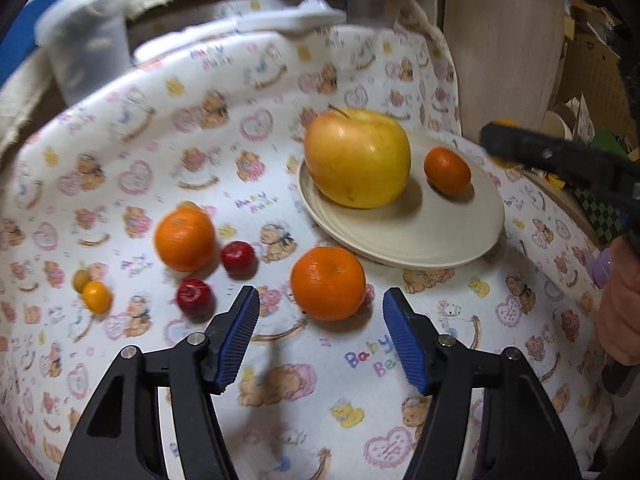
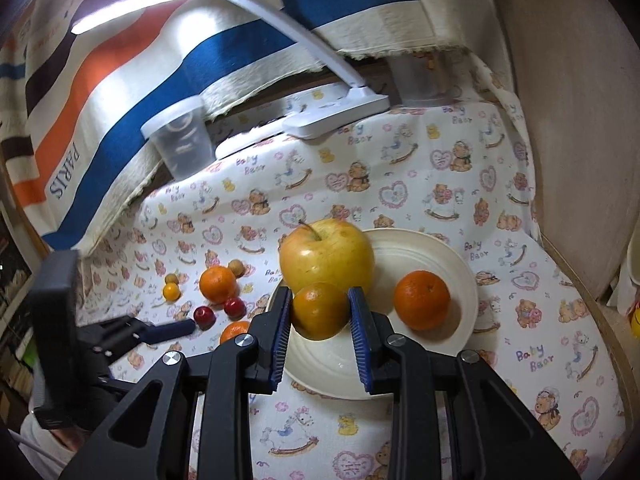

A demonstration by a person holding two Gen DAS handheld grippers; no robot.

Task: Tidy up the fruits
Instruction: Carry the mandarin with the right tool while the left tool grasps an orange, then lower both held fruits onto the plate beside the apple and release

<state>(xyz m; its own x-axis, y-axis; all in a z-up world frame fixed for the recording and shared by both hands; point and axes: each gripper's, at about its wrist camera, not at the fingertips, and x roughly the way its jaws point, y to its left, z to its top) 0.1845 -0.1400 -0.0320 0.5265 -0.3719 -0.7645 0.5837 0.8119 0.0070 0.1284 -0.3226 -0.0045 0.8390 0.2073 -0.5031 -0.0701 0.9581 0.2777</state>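
The counter [image 2: 460,184] carries a white bear-print cloth. A lit white folding desk lamp [image 2: 340,116] stands at its far edge, before a blue-, orange- and cream-striped hanging fabric [image 2: 160,60]. A beige curved panel [image 2: 580,120] bounds the right edge.

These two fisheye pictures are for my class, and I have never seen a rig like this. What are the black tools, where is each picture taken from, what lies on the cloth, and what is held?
A person holds a two-fingered tool in each hand, with a camera on each looking along its fingers.

The left view shows the left tool open above an orange on the printed cloth. The right view shows the right tool shut on a small orange fruit over the plate.

The plate holds a yellow apple and another orange. On the cloth lie another orange, two red fruits and small yellow ones.
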